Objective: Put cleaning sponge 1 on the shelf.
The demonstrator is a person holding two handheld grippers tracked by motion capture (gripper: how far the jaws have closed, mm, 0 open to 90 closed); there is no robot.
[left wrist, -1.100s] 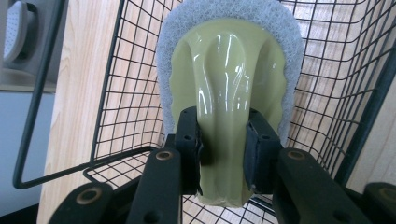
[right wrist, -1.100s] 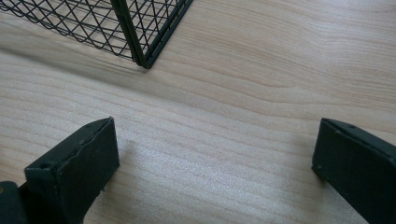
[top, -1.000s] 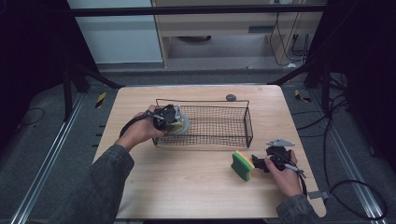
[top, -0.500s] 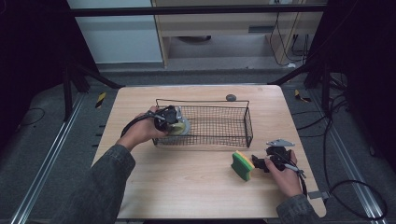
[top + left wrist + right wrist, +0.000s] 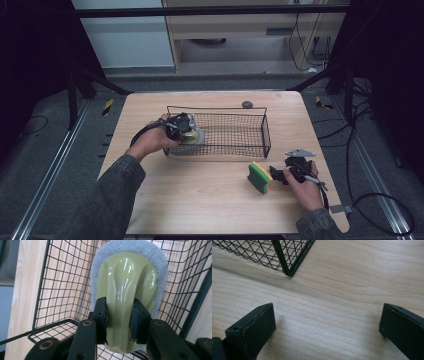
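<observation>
I am wearing dark grey sleeves on both forearms. My left gripper is showing black jaws with round screws just below its pads; a grey three-cornered plate is sitting behind my right gripper, a black cable trailing.

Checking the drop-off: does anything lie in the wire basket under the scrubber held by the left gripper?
Nothing visible does. The left gripper is shut on the scrubber, inside the wire basket at its left end; the mesh floor around it looks bare.
</observation>
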